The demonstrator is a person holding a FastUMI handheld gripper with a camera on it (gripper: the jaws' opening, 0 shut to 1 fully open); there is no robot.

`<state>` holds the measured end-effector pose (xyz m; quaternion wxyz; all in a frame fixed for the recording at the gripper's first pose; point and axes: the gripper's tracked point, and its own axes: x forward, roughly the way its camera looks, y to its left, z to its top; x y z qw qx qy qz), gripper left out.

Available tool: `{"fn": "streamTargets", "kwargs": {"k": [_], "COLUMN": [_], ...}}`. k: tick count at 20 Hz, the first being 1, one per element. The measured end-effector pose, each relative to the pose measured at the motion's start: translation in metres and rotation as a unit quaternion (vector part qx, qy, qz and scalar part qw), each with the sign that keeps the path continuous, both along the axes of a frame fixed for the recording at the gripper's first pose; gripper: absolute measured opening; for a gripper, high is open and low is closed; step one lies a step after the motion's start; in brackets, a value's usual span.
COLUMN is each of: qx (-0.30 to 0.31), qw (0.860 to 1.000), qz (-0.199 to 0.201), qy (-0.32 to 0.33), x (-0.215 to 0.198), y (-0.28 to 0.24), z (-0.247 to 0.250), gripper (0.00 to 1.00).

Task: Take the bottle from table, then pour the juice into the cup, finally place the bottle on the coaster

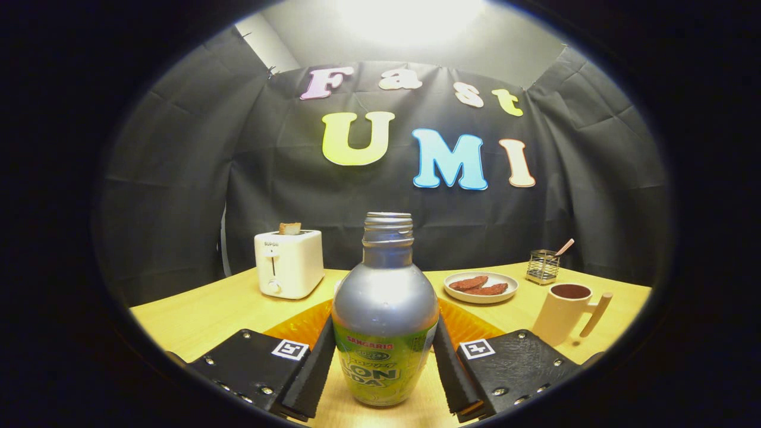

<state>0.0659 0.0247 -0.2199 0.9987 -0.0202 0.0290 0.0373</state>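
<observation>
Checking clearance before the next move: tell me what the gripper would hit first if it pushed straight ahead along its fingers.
The bottle, which already stands upright between the fingers of the gripper. Whether both fingers press on it is unclear. Behind it lies the orange coaster.

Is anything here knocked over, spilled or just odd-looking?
Nothing is spilled or toppled. The bottle stands upright between the gripper fingers, its cap off. The cup is upright beyond them, and the plate and toaster sit squarely on the table. Toast pokes from the toaster.
</observation>
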Motion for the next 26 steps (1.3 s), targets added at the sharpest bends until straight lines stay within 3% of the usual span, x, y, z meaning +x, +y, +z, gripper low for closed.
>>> {"fn": "streamTargets", "kwargs": {"k": [6, 13, 21, 26], "qx": [0.034, 0.171, 0.33, 0.438], "qw": [0.999, 0.984, 0.942, 0.897], "qz": [-0.033, -0.048, -0.057, -0.05], "qy": [0.004, 0.003, 0.006, -0.001], "x": [0.017, 0.042, 0.059, 0.066], "y": [-0.034, -0.068, -0.101, -0.11], "z": [0.018, 0.031, 0.028, 0.029], "gripper": [0.78, 0.78, 0.77, 0.77]}}
